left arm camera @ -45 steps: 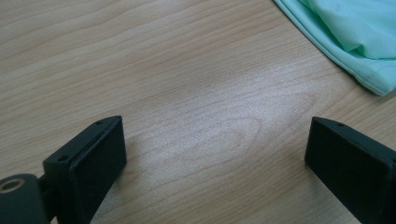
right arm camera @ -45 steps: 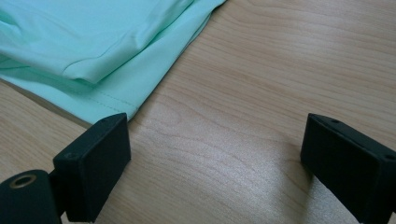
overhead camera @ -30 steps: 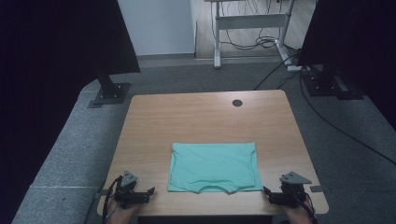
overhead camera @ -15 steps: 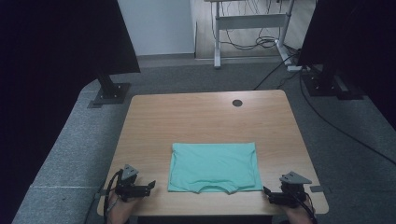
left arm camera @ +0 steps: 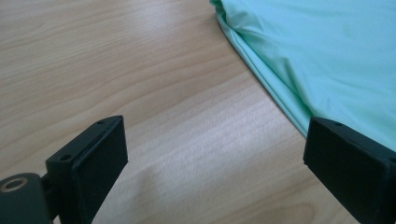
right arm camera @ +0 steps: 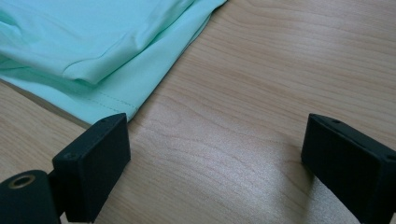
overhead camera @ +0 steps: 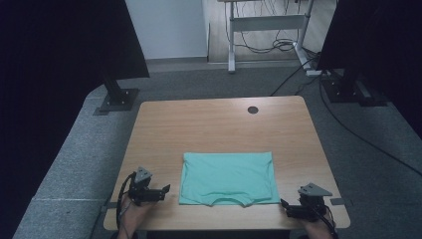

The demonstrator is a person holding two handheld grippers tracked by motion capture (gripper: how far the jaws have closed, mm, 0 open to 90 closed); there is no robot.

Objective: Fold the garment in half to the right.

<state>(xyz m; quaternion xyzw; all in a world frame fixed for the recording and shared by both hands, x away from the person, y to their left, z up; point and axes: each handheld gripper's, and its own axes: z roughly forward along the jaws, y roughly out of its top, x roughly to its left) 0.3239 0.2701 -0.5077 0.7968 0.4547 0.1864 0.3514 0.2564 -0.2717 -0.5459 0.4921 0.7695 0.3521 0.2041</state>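
shirt (left arm camera: 336,51): cut by top and right edges in left gripper view; near corner hidden behind right-hand jaw
shirt, right gripper view (right arm camera: 93,51): cut by top and left edges; corner tucked behind left-hand jaw
folded layers: number can't be told
left hand (overhead camera: 130,219): cut by bottom edge in high view
right hand (overhead camera: 318,230): mostly out of frame at bottom
table (overhead camera: 219,124): near edge partly hidden by hands
round thing at far table edge (overhead camera: 253,109): too small to tell

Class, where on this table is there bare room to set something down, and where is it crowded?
Bare wood lies on the table between the shirt and the far edge with the round hole, plus strips left and right of the shirt. The near edge is crowded by both claws.
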